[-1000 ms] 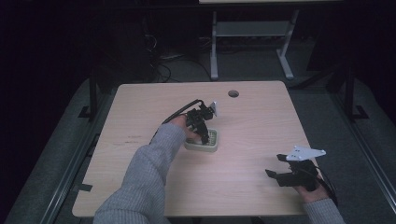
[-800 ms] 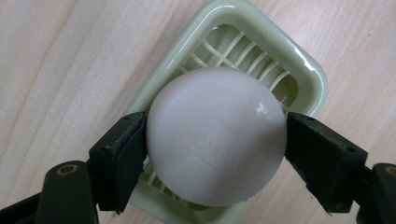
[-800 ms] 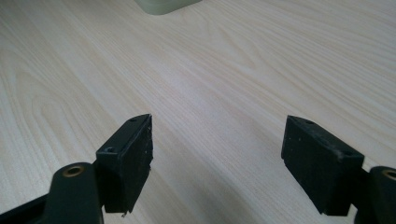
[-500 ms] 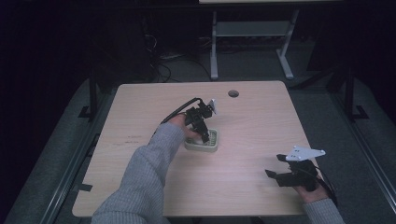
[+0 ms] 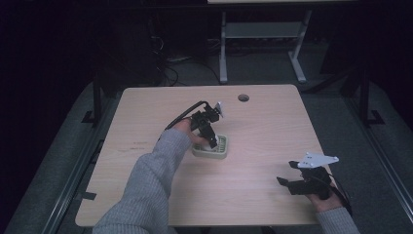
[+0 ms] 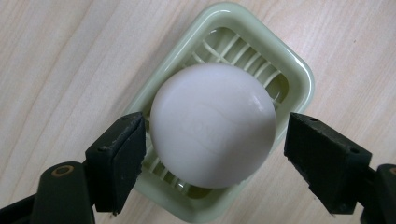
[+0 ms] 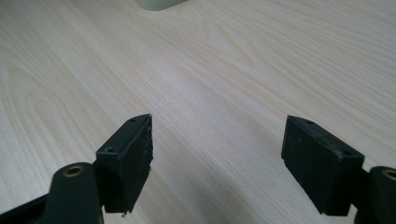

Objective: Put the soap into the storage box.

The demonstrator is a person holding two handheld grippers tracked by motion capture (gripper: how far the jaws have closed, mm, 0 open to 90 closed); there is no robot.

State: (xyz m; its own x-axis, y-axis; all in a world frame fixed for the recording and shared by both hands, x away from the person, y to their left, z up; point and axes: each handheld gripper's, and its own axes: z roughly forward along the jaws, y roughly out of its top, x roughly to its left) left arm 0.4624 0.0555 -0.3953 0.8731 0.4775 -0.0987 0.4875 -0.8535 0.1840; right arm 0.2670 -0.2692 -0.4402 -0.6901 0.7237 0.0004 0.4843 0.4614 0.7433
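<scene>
High view: left gripper [image 5: 213, 142] is held over a pale green soap dish [image 5: 211, 149] at mid-table; right gripper [image 5: 287, 181] is parked near the right near corner. Left gripper view: a white oval soap bar [image 6: 212, 125] is seen lying in the dish [image 6: 299, 74], jaws spread wide either side, not yet closed on it. Soap is judged hard, smooth, slippery, fairly light; best gripped across its widest middle. Right gripper view: jaws are spread wide over bare table [image 7: 224, 74].
</scene>
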